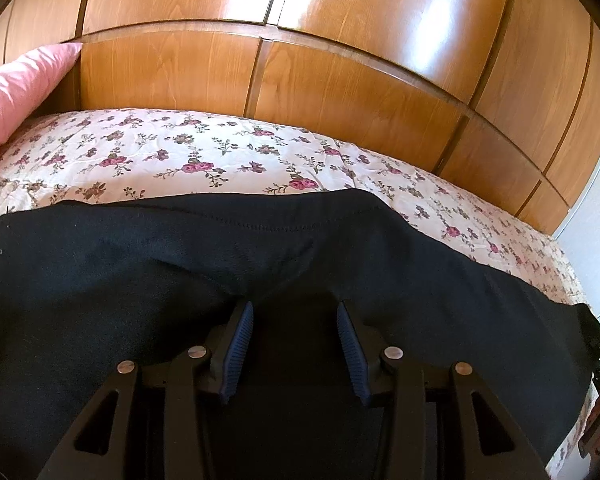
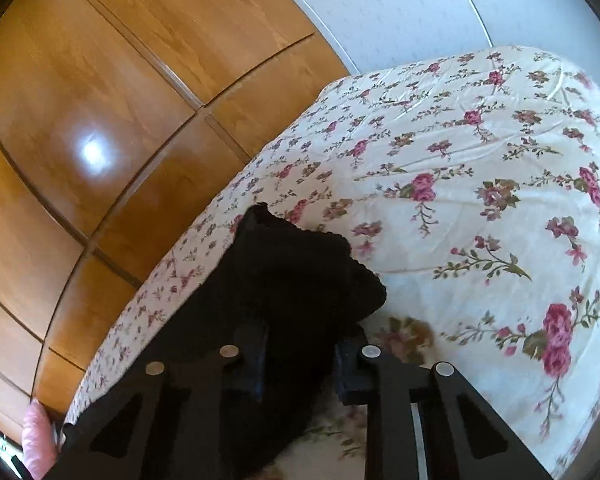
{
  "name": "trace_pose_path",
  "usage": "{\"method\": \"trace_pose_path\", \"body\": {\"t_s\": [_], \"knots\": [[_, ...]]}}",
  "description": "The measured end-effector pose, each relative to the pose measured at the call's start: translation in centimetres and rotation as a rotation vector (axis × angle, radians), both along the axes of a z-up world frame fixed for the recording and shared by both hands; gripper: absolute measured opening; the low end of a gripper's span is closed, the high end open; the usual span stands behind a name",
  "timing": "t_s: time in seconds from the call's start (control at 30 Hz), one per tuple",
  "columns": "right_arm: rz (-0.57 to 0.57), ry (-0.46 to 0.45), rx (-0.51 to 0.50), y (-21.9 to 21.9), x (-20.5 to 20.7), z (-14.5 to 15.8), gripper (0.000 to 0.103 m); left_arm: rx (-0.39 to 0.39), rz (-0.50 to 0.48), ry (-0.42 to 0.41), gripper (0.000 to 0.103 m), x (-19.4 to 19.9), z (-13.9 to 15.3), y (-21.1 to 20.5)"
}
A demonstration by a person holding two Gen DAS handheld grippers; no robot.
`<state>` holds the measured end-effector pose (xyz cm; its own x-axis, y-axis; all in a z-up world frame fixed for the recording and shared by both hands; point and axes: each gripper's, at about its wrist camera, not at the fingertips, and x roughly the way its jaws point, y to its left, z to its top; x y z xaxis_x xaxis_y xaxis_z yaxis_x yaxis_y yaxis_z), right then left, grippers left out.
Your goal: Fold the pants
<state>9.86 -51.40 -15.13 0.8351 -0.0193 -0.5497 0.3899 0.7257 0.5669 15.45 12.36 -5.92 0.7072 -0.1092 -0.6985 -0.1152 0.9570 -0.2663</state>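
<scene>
Your black pants (image 1: pixel 148 280) lie across the bed (image 1: pixel 140 152), soft and floppy, likely to sag. Left claw (image 1: pixel 296 344) hovers spread over them; right claw (image 2: pixel 300 364) pinches a bunched end. Grip hems.

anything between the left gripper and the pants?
Nothing visible. The left gripper sits right over the black pants on the bed, fingers apart with only that fabric between them.

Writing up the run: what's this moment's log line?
pants: flat on bed | left claw: open above pants | right claw: gripping pants end
</scene>
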Motion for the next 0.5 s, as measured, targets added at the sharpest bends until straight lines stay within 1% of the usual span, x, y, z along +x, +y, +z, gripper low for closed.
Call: {"method": "trace_pose_path", "body": {"t_s": [0.1,0.23,0.27,0.3,0.37,0.43,0.5], "knots": [[-0.010,-0.007,-0.049,1.5,0.1,2.4,0.022,-0.019,-0.003,-0.006,0.046,0.0,0.0,0.1],[0.020,-0.067,-0.159,5.7,-0.3,7.0,0.022,-0.053,-0.006,-0.015,0.047,-0.1,-0.1,0.4],[0.051,-0.093,-0.199,7.5,-0.3,8.6,0.022,-0.066,-0.006,-0.018,0.047,-0.2,-0.1,0.6],[0.068,-0.108,-0.223,8.6,-0.4,9.4,0.022,-0.081,-0.006,-0.022,0.047,-0.2,-0.2,0.7],[0.122,-0.158,-0.308,12.3,-0.6,11.7,0.022,-0.112,-0.004,-0.031,0.047,-0.3,-0.3,1.1],[0.168,-0.188,-0.348,15.0,-0.4,13.1,0.022,-0.135,-0.003,-0.037,0.047,-0.4,-0.3,1.3],[0.242,-0.213,-0.388,18.6,-0.1,14.2,0.022,-0.160,-0.002,-0.044,0.047,-0.5,-0.4,1.6]]}}
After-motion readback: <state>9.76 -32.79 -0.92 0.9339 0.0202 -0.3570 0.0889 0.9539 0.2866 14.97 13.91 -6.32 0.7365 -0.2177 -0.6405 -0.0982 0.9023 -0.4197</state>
